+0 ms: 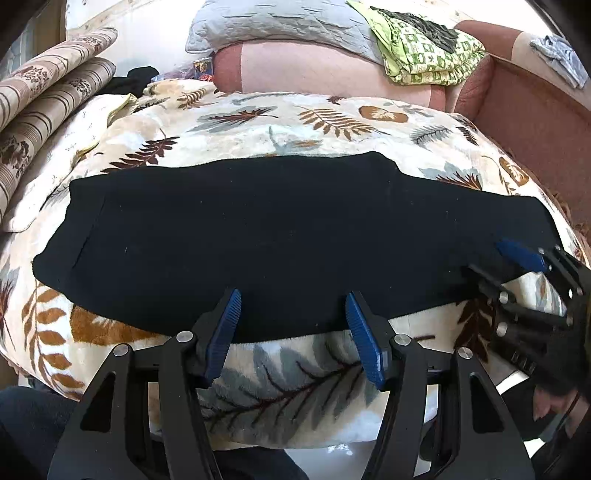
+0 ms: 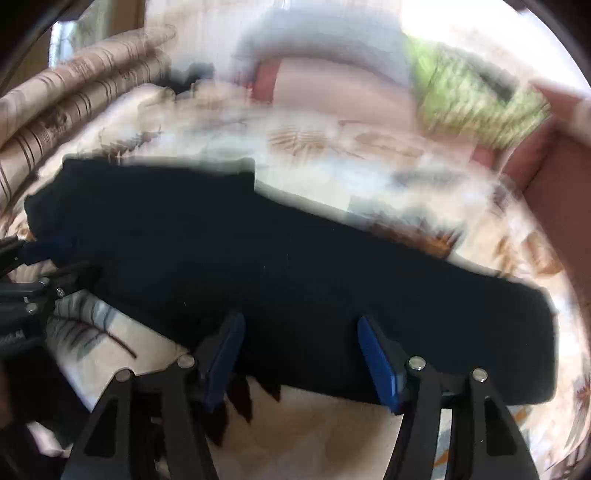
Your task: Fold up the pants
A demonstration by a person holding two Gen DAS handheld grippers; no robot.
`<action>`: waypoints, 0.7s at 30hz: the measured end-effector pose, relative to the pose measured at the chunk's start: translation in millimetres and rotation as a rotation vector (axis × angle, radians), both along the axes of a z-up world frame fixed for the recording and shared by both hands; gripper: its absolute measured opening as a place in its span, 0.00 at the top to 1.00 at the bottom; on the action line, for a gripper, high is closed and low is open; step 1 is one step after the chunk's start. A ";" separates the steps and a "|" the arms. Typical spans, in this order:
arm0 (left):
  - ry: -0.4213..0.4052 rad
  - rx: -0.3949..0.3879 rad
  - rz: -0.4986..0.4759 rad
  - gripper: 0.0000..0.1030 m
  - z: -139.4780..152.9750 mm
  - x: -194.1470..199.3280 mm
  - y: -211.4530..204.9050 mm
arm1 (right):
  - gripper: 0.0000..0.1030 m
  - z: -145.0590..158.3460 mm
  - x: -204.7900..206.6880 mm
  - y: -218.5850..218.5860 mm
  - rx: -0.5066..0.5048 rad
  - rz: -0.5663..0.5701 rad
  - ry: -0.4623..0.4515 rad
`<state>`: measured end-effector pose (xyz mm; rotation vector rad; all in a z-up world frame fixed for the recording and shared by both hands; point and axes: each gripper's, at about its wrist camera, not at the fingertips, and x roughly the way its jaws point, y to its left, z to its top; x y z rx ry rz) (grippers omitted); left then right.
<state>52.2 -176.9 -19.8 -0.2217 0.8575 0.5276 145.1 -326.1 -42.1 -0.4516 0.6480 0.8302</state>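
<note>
The black pants lie flat and lengthwise across a leaf-print blanket, folded leg on leg. My left gripper is open and empty, its blue pads just over the pants' near edge. My right gripper is open and empty over the near edge further right; it also shows at the right of the left wrist view. The right wrist view is blurred; the pants run across it and the left gripper shows at its left edge.
Striped folded bedding lies at the left. A grey pillow and a green patterned cloth rest on the pink sofa back. The sofa's brown arm stands at the right.
</note>
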 end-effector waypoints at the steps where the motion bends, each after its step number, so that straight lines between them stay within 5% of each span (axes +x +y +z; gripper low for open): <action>1: -0.003 0.003 -0.001 0.43 -0.3 -0.9 -0.6 | 0.41 0.3 -6.0 -1.0 -0.019 -0.002 -0.015; 4: -0.018 0.011 0.003 0.43 -1.9 -2.0 -1.7 | 0.41 19.3 -3.1 -2.2 -0.050 -0.014 -0.003; 8: -0.025 0.027 0.007 0.42 -2.8 -2.6 -4.3 | 0.33 56.6 -4.7 -1.0 0.123 -0.023 -0.023; 12: -0.103 0.059 0.025 0.42 12.6 -16.8 -3.0 | 0.31 7.8 -12.4 28.7 -0.034 0.034 0.082; 13: -0.165 0.093 0.069 0.42 23.3 -27.3 1.8 | 0.31 10.5 -17.0 19.8 0.045 0.013 0.057; 15: -0.258 0.130 0.196 0.42 39.3 -48.5 22.8 | 0.31 11.9 -16.7 19.5 0.037 0.010 0.073; 17: -0.239 0.076 0.337 0.42 32.2 -61.9 54.6 | 0.30 12.8 -14.3 18.4 0.039 0.025 0.086; 19: -0.182 -0.088 0.400 0.45 7.2 -66.0 86.9 | 0.30 12.4 -14.6 16.6 0.053 0.033 0.095; 21: -0.207 -0.082 0.393 0.45 10.7 -65.7 89.5 | 0.30 12.0 -14.4 20.6 0.048 0.034 0.094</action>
